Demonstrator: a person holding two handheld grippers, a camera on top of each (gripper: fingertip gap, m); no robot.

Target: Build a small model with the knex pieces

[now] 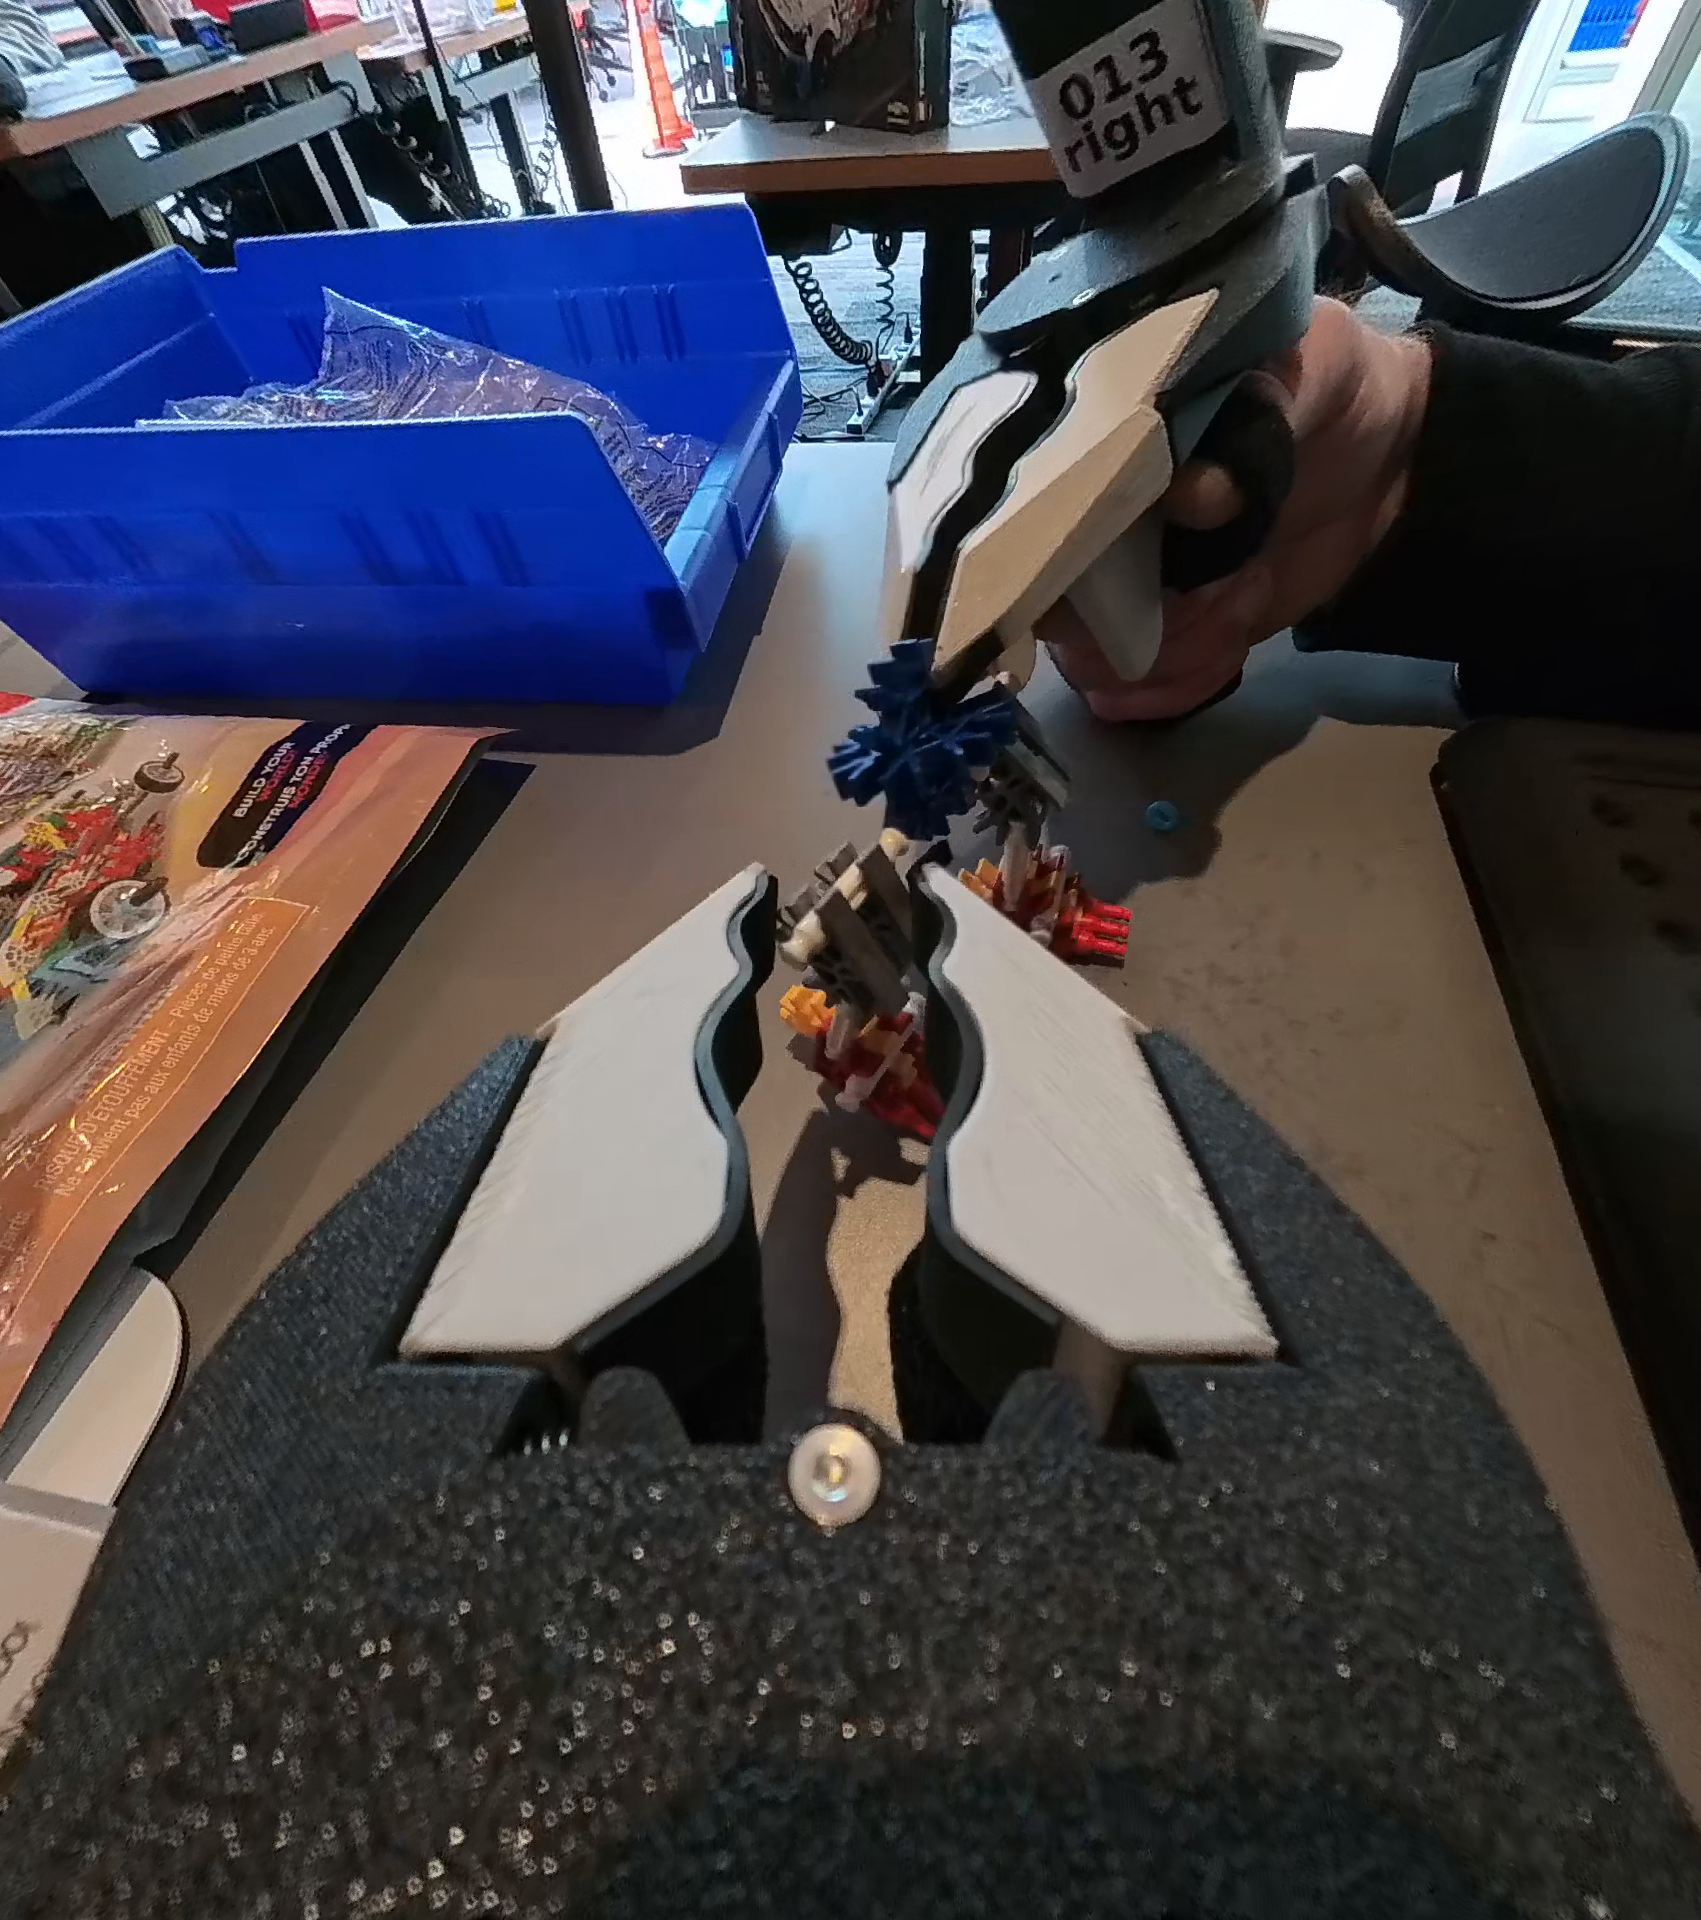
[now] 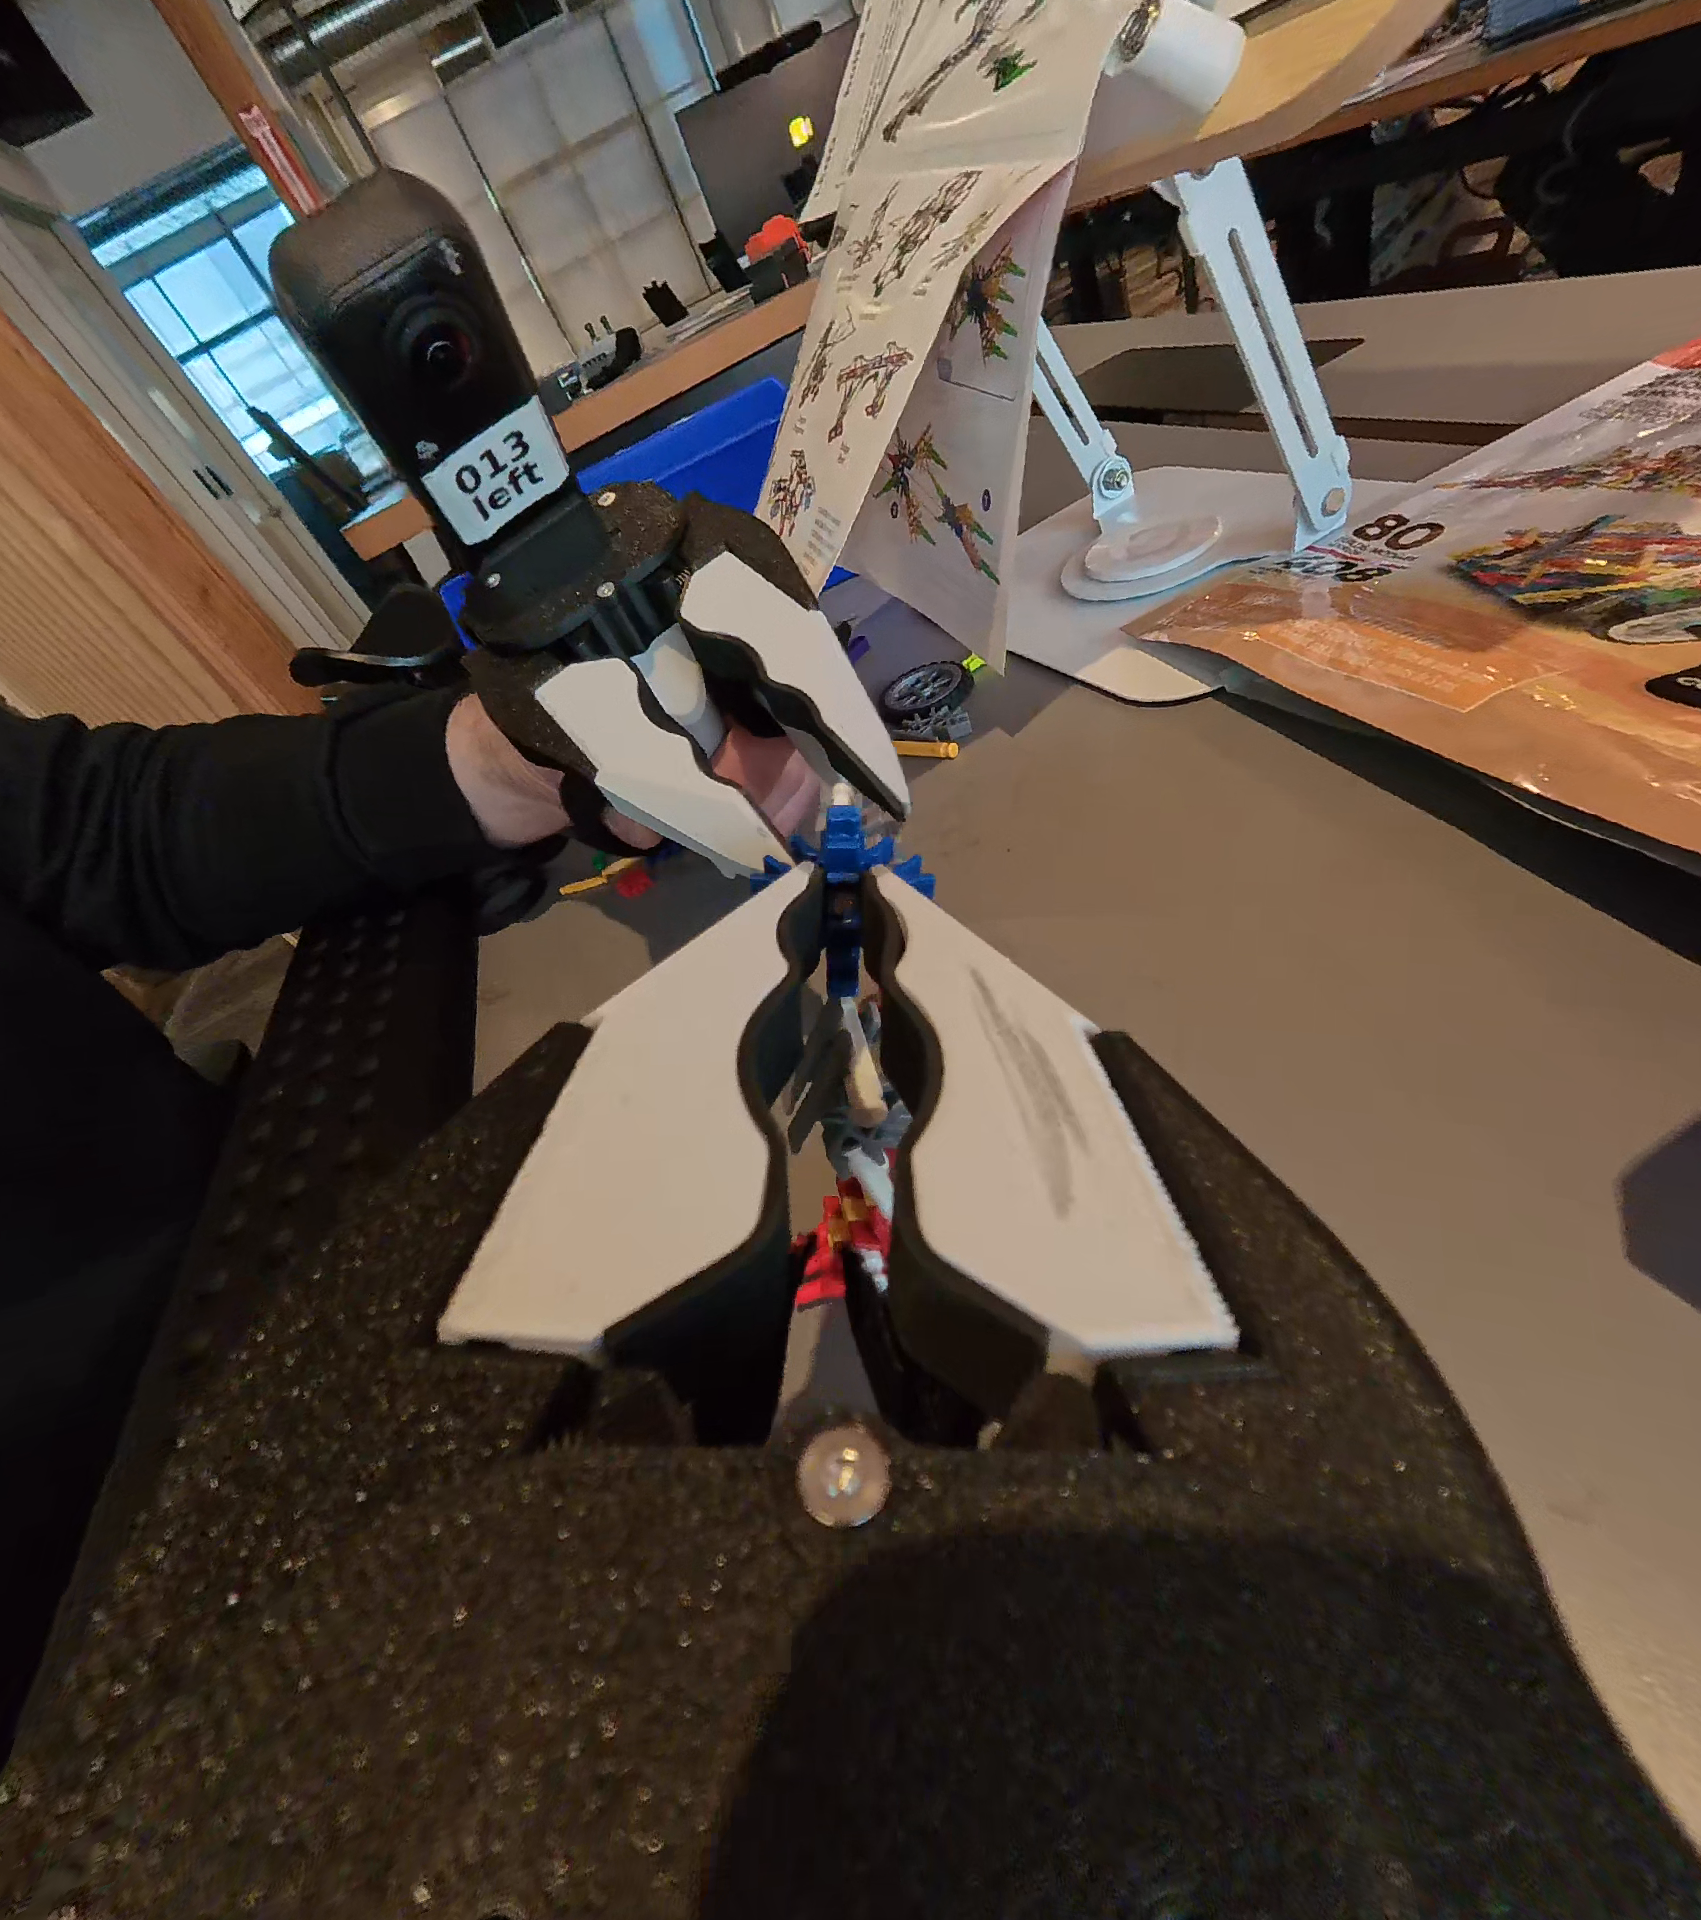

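Grey table (image 1: pixel 1293 1039): both jaws clamp toy model (image 1: pixel 856 935).

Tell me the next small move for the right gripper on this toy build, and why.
Probably ease the right gripper straight down a touch, pressing its blue connector cluster into the grey part. The left gripper is shut on that grey and white upper section of the model, whose red and orange base is near the grey table, so it looks braced.
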